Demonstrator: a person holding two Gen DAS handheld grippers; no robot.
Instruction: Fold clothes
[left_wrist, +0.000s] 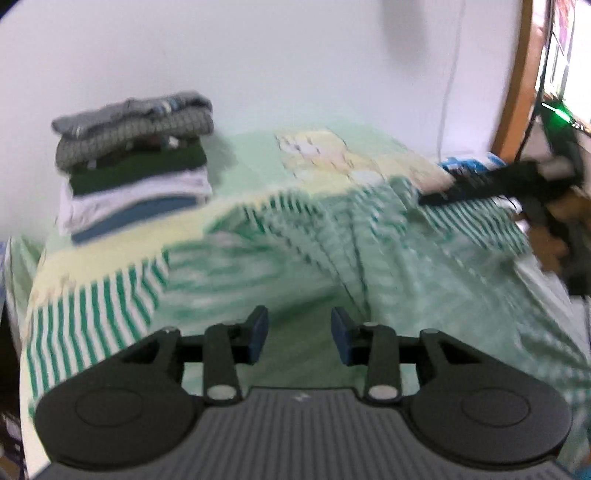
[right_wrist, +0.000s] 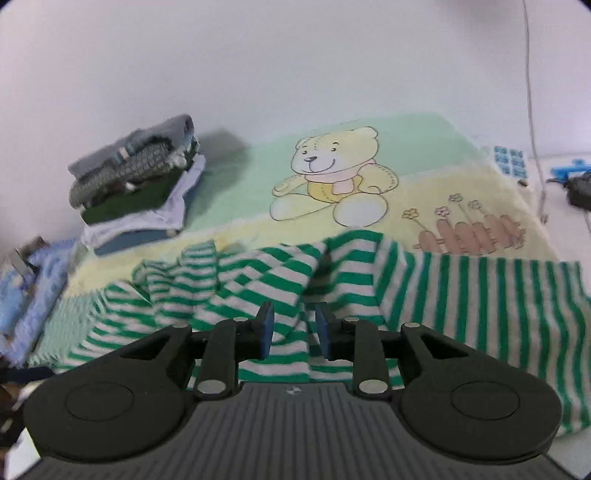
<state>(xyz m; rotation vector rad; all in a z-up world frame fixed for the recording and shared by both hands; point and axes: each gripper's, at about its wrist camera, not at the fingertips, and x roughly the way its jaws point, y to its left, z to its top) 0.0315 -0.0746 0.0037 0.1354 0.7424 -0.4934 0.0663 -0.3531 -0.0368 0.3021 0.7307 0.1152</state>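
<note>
A green-and-white striped garment (right_wrist: 258, 280) lies rumpled on the teddy-bear blanket (right_wrist: 229, 192). My right gripper (right_wrist: 294, 328) has its jaws narrowed on a raised fold of this garment, and the cloth tents up toward it. In the left wrist view the striped garment (left_wrist: 314, 236) looks blurred and spreads across the blanket (left_wrist: 251, 155), with a ridge running to the right gripper (left_wrist: 428, 199) at its far right edge. My left gripper (left_wrist: 300, 334) hovers open above the garment's near part, with nothing between its blue pads (left_wrist: 258, 332).
A stack of folded clothes (right_wrist: 136, 188) stands at the back left by the white wall. A blue knitted cloth (right_wrist: 33, 280) lies at the left edge. A cable (right_wrist: 532, 110) hangs at the right, with blue items and dark gear (right_wrist: 576, 184) beyond the blanket.
</note>
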